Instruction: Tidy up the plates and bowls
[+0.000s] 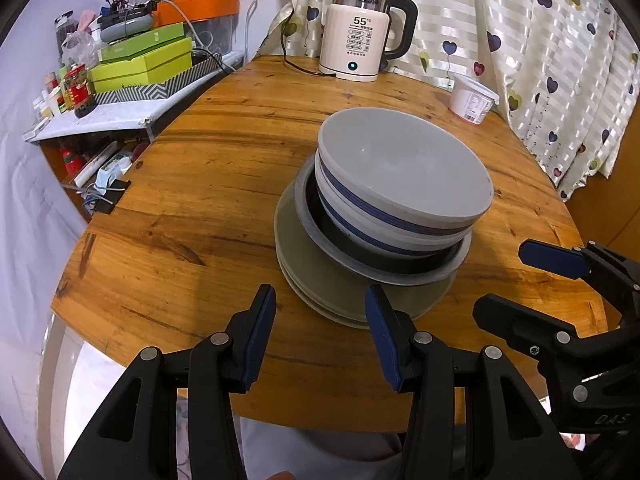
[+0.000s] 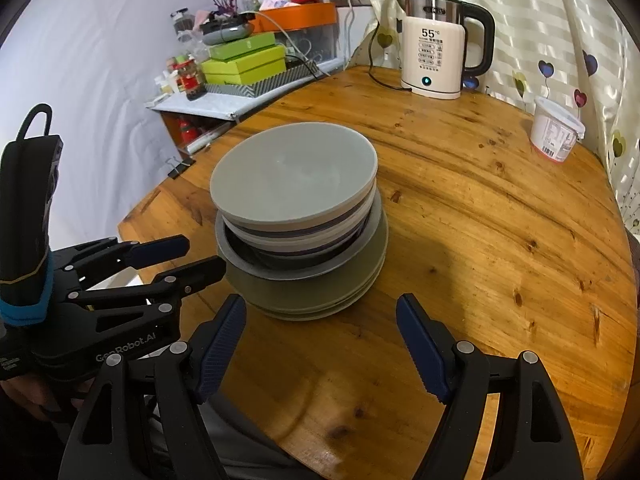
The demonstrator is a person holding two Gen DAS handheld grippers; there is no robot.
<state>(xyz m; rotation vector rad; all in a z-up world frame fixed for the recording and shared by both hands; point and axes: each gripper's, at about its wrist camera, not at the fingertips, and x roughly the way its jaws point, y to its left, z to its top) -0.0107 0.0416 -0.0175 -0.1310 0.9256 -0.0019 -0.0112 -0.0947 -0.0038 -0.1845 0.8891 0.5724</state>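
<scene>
Left hand-held gripper angled down at the near edge of the stack, jaws partly apart, empty. Stack of plates and bowls sits mid tabletop, openings up, top bowl tilted. Right hand-held gripper angled down, jaws wide, empty.

Home dining corner – wooden table, electric kettle, heart-print curtain, cluttered side shelf.
</scene>
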